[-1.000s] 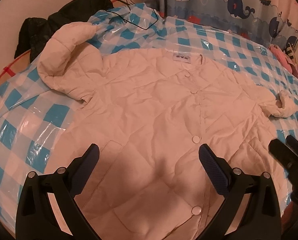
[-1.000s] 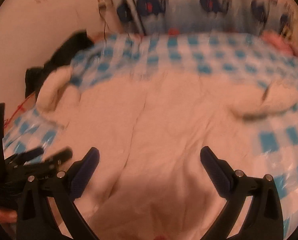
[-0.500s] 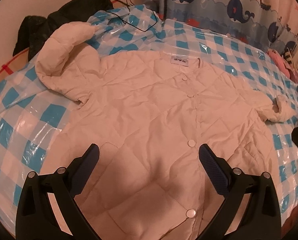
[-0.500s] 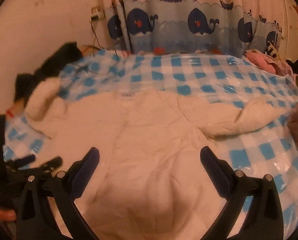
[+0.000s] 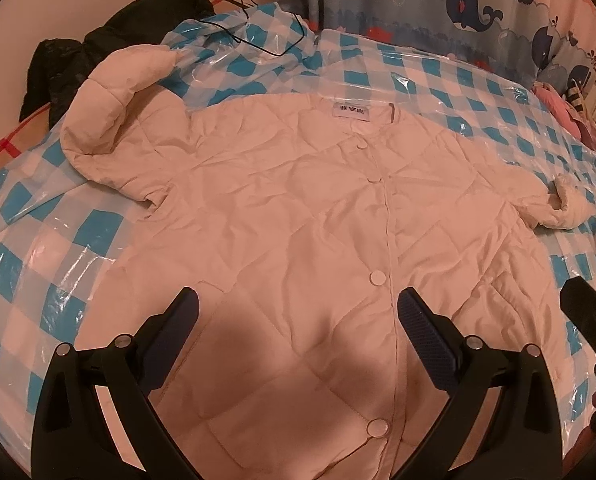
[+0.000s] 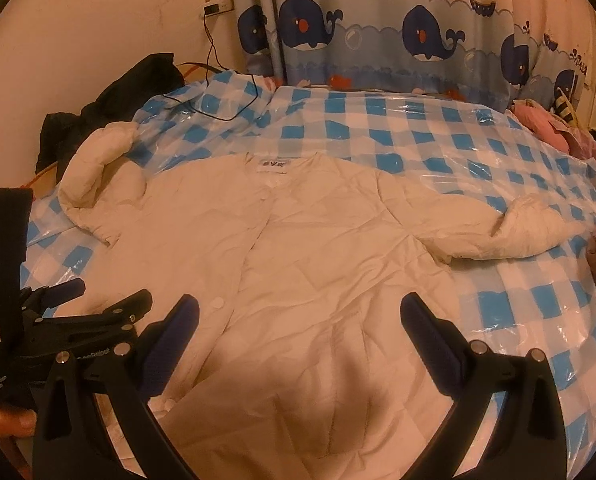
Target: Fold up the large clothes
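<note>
A cream quilted jacket (image 5: 298, 216) (image 6: 321, 248) lies spread front-up and buttoned on a blue-and-white checked plastic sheet (image 5: 417, 76) (image 6: 417, 120). Its left sleeve (image 5: 110, 120) curls back on itself; its right sleeve (image 6: 509, 232) ends bunched up. My left gripper (image 5: 296, 304) hovers open over the lower front, near the button line, holding nothing. My right gripper (image 6: 298, 310) hovers open over the jacket's lower right half, also empty. The left gripper (image 6: 78, 304) shows at the left edge of the right wrist view, and part of the right gripper (image 5: 593, 320) at the right edge of the left wrist view.
A black garment (image 6: 110, 100) is heaped at the back left by the wall, with a black cable (image 6: 218, 96) running onto the sheet. A whale-print curtain (image 6: 397, 32) hangs behind. Pink and striped clothes (image 6: 545, 124) pile up at the far right.
The right gripper's view has lifted and steadied from a blurred low look to a wider one over the whole jacket. The left gripper has barely shifted. Both stay open.
</note>
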The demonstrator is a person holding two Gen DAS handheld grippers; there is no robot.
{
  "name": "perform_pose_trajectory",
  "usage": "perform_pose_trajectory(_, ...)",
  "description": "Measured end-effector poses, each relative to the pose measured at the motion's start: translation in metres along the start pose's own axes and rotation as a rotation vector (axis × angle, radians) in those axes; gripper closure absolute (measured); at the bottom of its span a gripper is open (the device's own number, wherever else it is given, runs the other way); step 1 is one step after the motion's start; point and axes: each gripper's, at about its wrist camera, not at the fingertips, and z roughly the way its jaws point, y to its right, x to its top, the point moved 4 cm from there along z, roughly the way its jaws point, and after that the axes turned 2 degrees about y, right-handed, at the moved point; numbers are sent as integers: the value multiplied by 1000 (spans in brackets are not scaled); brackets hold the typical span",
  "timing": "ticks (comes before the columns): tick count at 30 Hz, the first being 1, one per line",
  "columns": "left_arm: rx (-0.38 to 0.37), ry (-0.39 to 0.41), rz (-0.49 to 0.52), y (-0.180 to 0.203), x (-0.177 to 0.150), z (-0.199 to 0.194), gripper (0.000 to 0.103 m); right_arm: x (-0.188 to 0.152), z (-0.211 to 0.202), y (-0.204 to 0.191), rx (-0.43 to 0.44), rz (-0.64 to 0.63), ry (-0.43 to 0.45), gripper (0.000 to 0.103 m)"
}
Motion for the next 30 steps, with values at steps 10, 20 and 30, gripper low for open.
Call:
perform_pose_trajectory(10,5,-1,3,0,0,1,7,3,-5,0,-8,0,20,6)
perform_pose_trajectory(20,7,-9,4,-5,-1,4,7,3,-5,0,-10,-1,21,6)
perform_pose_trajectory(30,7,-9,4,-5,-1,4,7,1,-5,3,-21,-8,17,6)
